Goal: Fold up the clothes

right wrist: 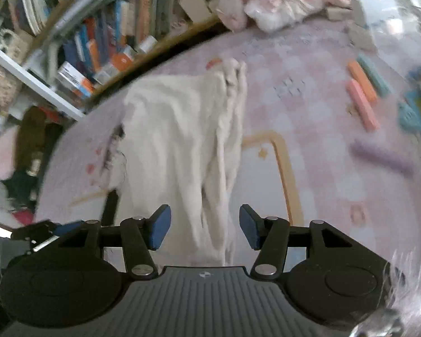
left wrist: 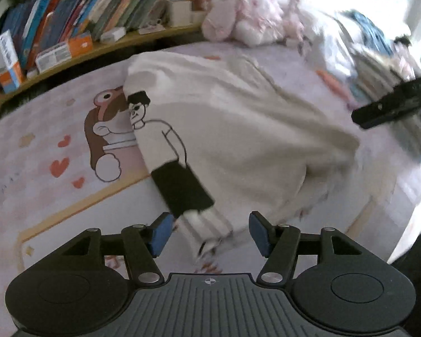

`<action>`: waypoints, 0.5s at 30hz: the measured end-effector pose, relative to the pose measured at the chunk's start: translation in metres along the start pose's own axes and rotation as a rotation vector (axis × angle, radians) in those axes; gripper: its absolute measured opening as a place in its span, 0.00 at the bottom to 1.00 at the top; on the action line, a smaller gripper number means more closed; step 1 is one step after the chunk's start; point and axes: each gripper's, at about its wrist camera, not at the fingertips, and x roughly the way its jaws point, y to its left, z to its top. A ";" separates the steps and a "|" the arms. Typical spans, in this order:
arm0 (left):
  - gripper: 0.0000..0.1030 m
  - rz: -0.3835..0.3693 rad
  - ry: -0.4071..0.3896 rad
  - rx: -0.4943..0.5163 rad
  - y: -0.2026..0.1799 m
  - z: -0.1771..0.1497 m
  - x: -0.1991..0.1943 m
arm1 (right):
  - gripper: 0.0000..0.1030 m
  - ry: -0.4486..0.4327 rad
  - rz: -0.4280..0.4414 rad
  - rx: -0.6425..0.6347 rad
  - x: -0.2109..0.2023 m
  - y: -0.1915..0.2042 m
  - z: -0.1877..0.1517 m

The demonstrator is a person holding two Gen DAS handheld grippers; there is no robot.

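Pink printed bedspread (left wrist: 42, 146) carries a rumpled, folded cream garment (left wrist: 238, 129).

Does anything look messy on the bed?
Yes. The cream shirt lies folded, but its right edge is bunched into ropey wrinkles instead of flat. Both grippers, left gripper and right gripper, are open and off it.

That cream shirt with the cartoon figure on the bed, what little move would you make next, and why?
Probably bring the right gripper down onto the rumpled edge of the cream shirt and smooth or fold it in. Both grippers are open and hold nothing, the left gripper hovers over the cartoon print, and the shirt already lies partly folded, bunched along that side.
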 end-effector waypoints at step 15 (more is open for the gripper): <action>0.37 0.098 -0.094 0.342 -0.017 -0.032 0.012 | 0.07 -0.255 -0.020 -0.022 -0.043 0.067 0.007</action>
